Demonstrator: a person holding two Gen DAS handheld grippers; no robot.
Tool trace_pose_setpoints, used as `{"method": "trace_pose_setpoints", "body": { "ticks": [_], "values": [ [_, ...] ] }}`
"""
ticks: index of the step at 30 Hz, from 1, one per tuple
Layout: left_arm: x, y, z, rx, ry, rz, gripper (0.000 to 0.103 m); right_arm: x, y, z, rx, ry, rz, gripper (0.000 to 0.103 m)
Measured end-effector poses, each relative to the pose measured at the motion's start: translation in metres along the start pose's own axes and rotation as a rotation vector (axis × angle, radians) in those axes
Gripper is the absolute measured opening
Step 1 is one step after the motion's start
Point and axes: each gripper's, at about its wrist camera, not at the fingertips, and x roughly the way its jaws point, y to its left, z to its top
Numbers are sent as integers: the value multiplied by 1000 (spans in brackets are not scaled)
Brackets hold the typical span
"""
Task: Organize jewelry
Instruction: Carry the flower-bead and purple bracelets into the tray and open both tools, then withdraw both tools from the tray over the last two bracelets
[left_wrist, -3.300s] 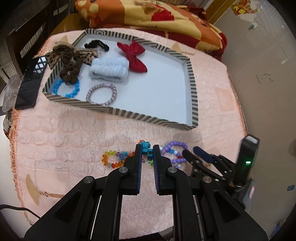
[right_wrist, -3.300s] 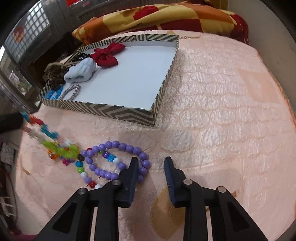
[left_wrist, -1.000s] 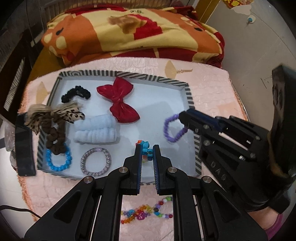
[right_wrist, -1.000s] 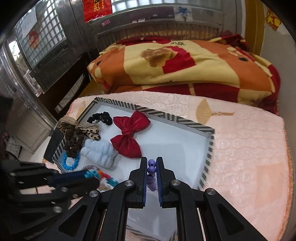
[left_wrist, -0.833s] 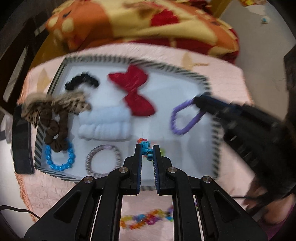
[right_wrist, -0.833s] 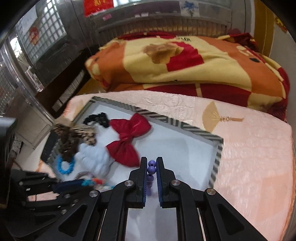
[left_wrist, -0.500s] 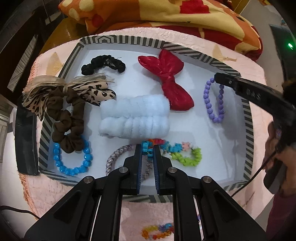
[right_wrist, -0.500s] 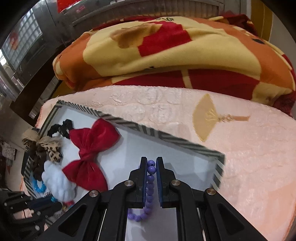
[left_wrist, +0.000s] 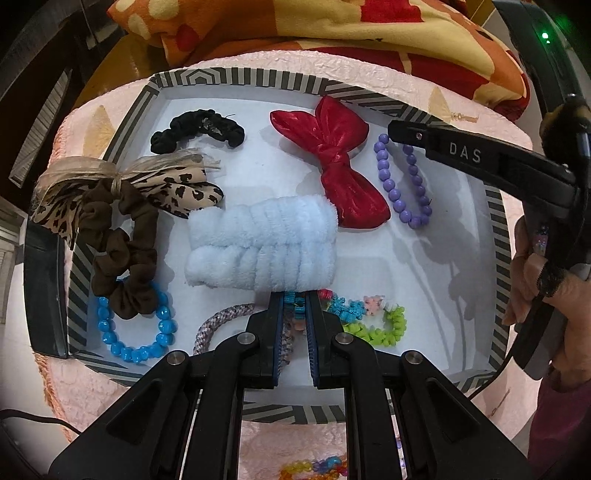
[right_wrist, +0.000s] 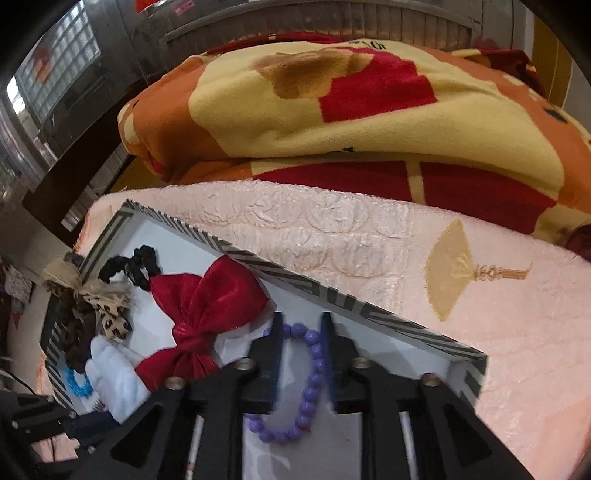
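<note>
One readable mark here: white capital letters "DAS" on the side of the black finger of the right gripper, reaching in from the right over the far end of the tray. Faint dark characters on the blanket stay unreadable.

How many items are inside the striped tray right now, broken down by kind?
Bead bracelets: 3, blue, purple, multicolour
Scrunchies: 2, black, brown
Red bow: 1
White towelling band: 1
Braided band: 1
Total: 8
</note>
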Motion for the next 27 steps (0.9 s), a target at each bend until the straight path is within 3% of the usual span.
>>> {"method": "trace_pose_setpoints", "body": {
  "ticks": [5, 7, 10, 17, 27],
  "values": [
    [0, 0, -2, -3, -4, 7, 17, -20, -6, -11, 39, -19, -7, 29],
    [-2, 1, -6, -2, -8, 8, 33, -27, -9, -16, 59, -20, -10, 30],
    [-9, 3, -9, -10, -16, 1, 39, -39, -11, -26, 85, -21, -8, 33],
    [-27, 6, -20, -7, -62, 21, 43, -68, 0, -49, 124, -47, -10, 41],
    [-64, 5, -44, 12, -148, 68, 43, -113, 22, -83, 162, -99, -18, 42]
  ]
}}
